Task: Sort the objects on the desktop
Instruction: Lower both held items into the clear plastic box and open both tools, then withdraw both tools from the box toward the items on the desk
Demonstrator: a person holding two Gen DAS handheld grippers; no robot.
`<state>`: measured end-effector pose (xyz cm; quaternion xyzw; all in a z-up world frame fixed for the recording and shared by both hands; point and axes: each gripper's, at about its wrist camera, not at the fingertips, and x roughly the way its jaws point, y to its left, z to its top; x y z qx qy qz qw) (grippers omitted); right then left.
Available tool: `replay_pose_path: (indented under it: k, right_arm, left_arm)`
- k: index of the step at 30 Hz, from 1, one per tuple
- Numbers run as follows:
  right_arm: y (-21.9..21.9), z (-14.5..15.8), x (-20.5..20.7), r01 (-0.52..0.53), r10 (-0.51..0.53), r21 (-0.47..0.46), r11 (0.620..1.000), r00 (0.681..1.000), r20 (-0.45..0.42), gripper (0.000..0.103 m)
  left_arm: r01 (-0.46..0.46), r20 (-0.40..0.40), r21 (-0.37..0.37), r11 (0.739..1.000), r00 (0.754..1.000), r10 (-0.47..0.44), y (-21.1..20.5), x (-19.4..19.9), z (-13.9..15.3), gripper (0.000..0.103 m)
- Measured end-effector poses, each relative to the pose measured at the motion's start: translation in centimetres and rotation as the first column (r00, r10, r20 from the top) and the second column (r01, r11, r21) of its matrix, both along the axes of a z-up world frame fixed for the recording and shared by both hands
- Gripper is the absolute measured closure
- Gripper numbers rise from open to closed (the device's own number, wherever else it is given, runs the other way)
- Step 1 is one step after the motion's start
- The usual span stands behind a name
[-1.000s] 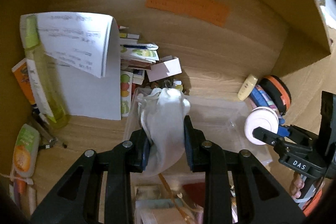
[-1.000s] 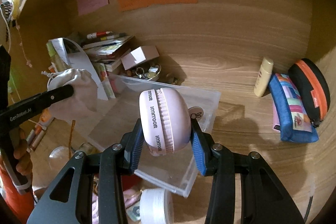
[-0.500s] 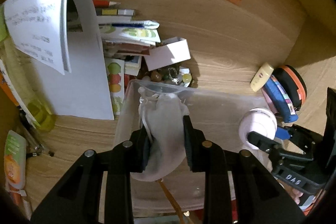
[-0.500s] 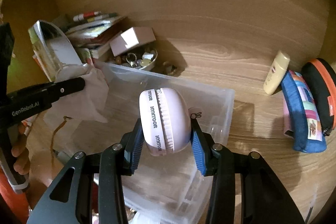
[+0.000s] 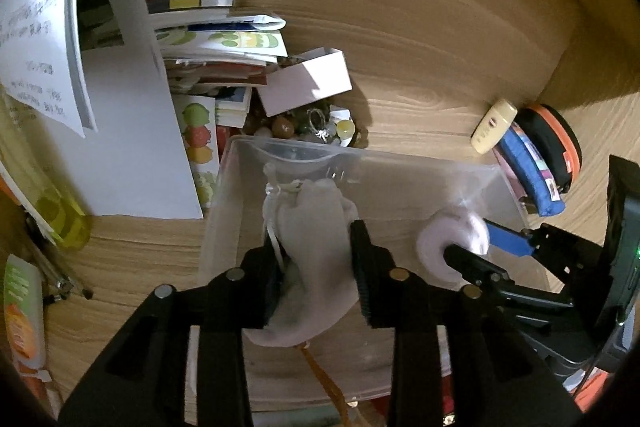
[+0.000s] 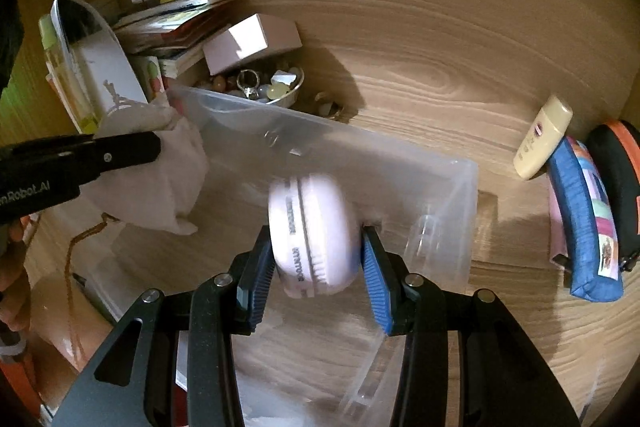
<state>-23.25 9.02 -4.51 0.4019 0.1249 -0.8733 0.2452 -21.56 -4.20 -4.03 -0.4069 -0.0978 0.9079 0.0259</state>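
Note:
A white drawstring pouch (image 5: pixel 312 211) hangs between the pads of my left gripper (image 5: pixel 316 251), over the left part of a clear plastic bin (image 5: pixel 400 163). The jaws are opening, though both pads still touch the cloth. In the right wrist view the pouch (image 6: pixel 160 163) shows behind a left finger (image 6: pixel 120 151). My right gripper (image 6: pixel 316 231) is shut on a round pink hairbrush (image 6: pixel 316 203), blurred, low inside the bin (image 6: pixel 360 135) near its right end. From the left wrist view the brush (image 5: pixel 452 239) sits in the right gripper (image 5: pixel 476 245).
Behind the bin lie a white box (image 5: pixel 304 83), a dish of beads and rings (image 6: pixel 264 87) and stacked booklets (image 5: pixel 224 43). Curled paper (image 5: pixel 80 27) and a yellow bottle (image 5: pixel 64 219) stand left. A cream tube (image 6: pixel 540 143), blue pencil case (image 6: pixel 580 219) and black-orange case (image 6: pixel 620 163) lie right.
Both grippers have sunk toward the clear bin, carrying the pouch and the brush lower into it. The left jaws stand slightly wider around the pouch than before.

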Motion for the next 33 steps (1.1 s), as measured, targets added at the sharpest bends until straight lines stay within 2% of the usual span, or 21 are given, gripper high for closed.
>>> replay_pose_path:
  k: [2,4,7,11,15,18,21,25,33]
  right_arm:
    - [-0.3,-0.1,0.2,-0.005,0.005,0.020,1.000,1.000,-0.011,0.064]
    - [-0.6,-0.2,0.4,-0.011,0.012,0.034,0.999,1.000,-0.022,0.063]
    - [-1.0,-0.4,0.8,-0.029,0.031,0.055,0.998,0.999,-0.031,0.063]
    - [-1.3,-0.4,1.1,-0.032,0.035,0.066,0.997,0.998,-0.047,0.062]
    - [-1.0,0.1,1.6,-0.044,0.046,0.039,0.998,0.998,-0.052,0.045]
    - [-0.9,1.1,2.5,-0.046,0.049,0.030,0.998,0.994,-0.102,0.033]
    - [-0.9,2.2,3.5,-0.045,0.050,0.036,0.998,0.986,-0.156,0.029]
    - [-0.5,3.4,4.6,-0.038,0.042,0.022,0.999,0.981,-0.190,0.026]
    - [2.7,6.0,7.3,-0.008,-0.006,-0.063,0.998,0.977,-0.213,0.022]
  left_arm:
    - [-0.002,-0.006,-0.012,1.000,1.000,0.002,0.2,-0.1,0.1,0.065]
    - [-0.002,-0.011,-0.020,1.000,1.000,0.002,0.3,0.0,0.2,0.053]
    - [-0.014,-0.031,-0.034,0.999,0.999,0.013,0.3,0.4,0.6,0.041]
    - [-0.022,-0.038,-0.059,0.998,0.999,0.019,0.6,0.6,0.7,0.037]
    - [-0.011,-0.034,-0.036,0.999,0.999,0.010,0.5,1.2,1.2,0.032]
    - [-0.019,-0.058,-0.003,1.000,0.998,0.019,0.1,1.9,2.2,0.025]
    - [-0.034,-0.088,-0.002,0.999,0.996,0.033,0.3,2.5,3.4,0.021]
    - [-0.076,-0.145,-0.047,0.996,0.987,0.068,0.1,4.3,5.0,0.013]
    - [-0.111,-0.194,-0.089,0.990,0.977,0.092,-0.7,8.8,6.1,0.011]
